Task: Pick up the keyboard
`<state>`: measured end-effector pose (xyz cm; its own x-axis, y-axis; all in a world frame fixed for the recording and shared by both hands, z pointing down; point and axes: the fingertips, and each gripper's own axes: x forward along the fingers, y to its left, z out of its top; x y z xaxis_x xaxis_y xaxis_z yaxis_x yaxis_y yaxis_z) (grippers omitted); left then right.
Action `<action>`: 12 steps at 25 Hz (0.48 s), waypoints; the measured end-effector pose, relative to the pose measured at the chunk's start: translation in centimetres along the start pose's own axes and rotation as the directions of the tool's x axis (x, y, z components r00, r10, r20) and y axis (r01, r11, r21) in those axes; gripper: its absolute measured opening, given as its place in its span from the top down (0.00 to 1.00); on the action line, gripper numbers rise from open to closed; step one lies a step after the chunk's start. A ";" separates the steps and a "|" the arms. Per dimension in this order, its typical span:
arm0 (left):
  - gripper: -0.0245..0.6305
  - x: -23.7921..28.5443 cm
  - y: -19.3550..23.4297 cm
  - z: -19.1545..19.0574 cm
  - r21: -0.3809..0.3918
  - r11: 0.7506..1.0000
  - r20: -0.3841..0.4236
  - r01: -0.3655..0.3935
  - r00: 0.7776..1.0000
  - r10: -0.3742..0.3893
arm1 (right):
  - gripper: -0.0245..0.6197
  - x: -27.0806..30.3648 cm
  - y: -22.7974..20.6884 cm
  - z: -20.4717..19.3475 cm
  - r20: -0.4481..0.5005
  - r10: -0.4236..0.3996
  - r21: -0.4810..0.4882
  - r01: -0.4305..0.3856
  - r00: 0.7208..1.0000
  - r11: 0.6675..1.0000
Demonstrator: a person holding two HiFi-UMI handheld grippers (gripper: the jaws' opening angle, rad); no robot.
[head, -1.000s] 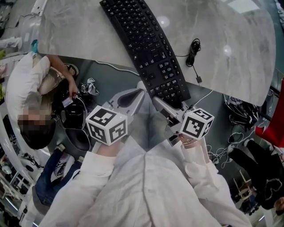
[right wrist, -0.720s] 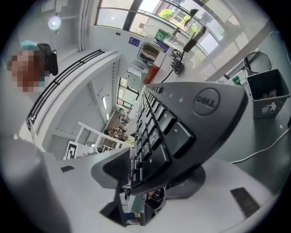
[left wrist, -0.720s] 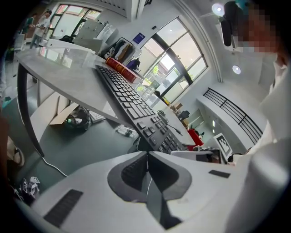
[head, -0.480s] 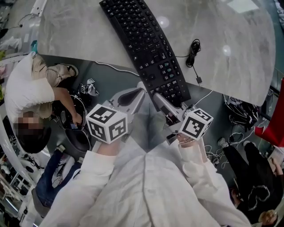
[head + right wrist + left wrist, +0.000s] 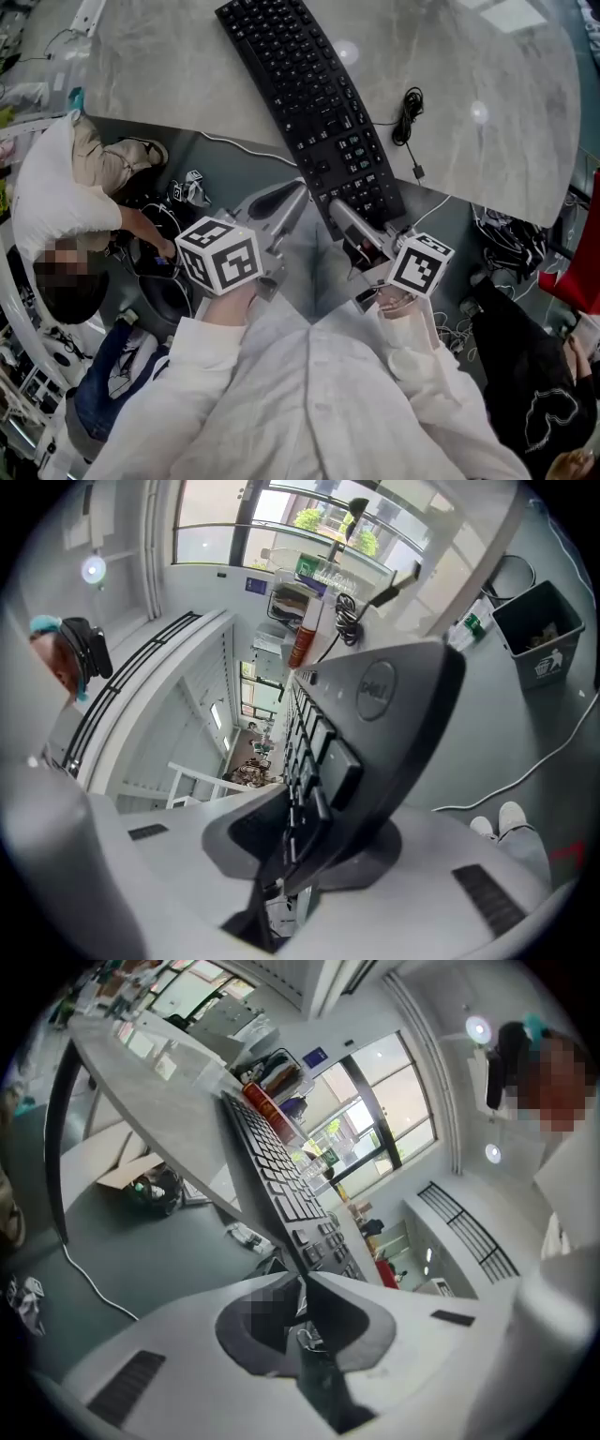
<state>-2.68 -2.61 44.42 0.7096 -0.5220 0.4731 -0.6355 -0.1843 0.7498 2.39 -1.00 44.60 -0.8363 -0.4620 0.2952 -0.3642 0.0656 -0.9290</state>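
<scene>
Only just starting on the keyboard (image 5: 309, 94). Not lifted yet: lying slanted across the table (image 5: 169, 66), with its near end poking out over the table's edge. Done so far: getting the right gripper (image 5: 339, 208) onto that near end. Have just been closing the right fingers (image 5: 248, 832), with the keyboard's corner between them. Now pinching it, one finger on the keys and the other under the back, going by the right gripper view. Not shut all the way, because of the keyboard in between. Holding nothing with the left gripper (image 5: 298, 190): left fingers (image 5: 366, 1326) squeezed tight together, with only air there. Pointing at the keyboard's near end from the left side, just beside it; cannot tell about touching. Left to do: lifting the keyboard up off the table. Probably tricky with a hold on one corner only, for such a long thing, so likely needing a firm pinch, or a second hold, to stop the far end from dipping.
</scene>
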 end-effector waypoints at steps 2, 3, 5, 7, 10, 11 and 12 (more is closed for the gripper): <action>0.93 -0.1 0.1 0.2 -0.045 0.999 0.022 0.027 0.999 -0.026 | 0.78 -0.1 0.1 0.1 0.002 -0.005 0.003 0.005 1.000 1.000; 0.93 -0.2 0.3 0.4 -0.059 0.998 0.034 0.031 0.999 -0.030 | 0.79 0.0 0.3 0.1 0.000 -0.003 0.001 0.003 1.000 1.000; 0.93 -0.4 0.5 0.8 -0.078 0.996 0.058 0.038 0.998 -0.033 | 0.79 0.0 0.5 0.2 -0.004 -0.001 0.000 0.001 1.000 1.000; 0.93 -0.6 0.5 1.2 -0.088 0.995 0.076 0.048 0.996 -0.041 | 0.79 0.0 0.8 0.3 -0.007 0.003 -0.008 -0.003 1.000 1.000; 0.93 -0.8 0.1 1.8 -0.111 0.991 0.089 0.076 0.994 -0.066 | 0.79 -0.1 1.0 0.4 -0.016 0.003 -0.015 -0.003 1.000 1.000; 0.93 -0.9 0.1 2.0 -0.115 0.990 0.100 0.087 0.992 -0.075 | 0.79 -0.1 1.1 0.4 -0.019 0.004 -0.020 -0.004 1.000 1.000; 0.93 -0.9 0.2 2.2 -0.113 0.989 0.110 0.094 0.991 -0.082 | 0.79 -0.1 1.2 0.4 -0.021 0.003 -0.024 -0.004 1.000 1.000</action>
<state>-4.12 -4.02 43.14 0.7215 -0.5937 0.3562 -0.5272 -0.1377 0.8385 2.19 -1.24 43.42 -0.8457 -0.4435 0.2968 -0.3709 0.0886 -0.9245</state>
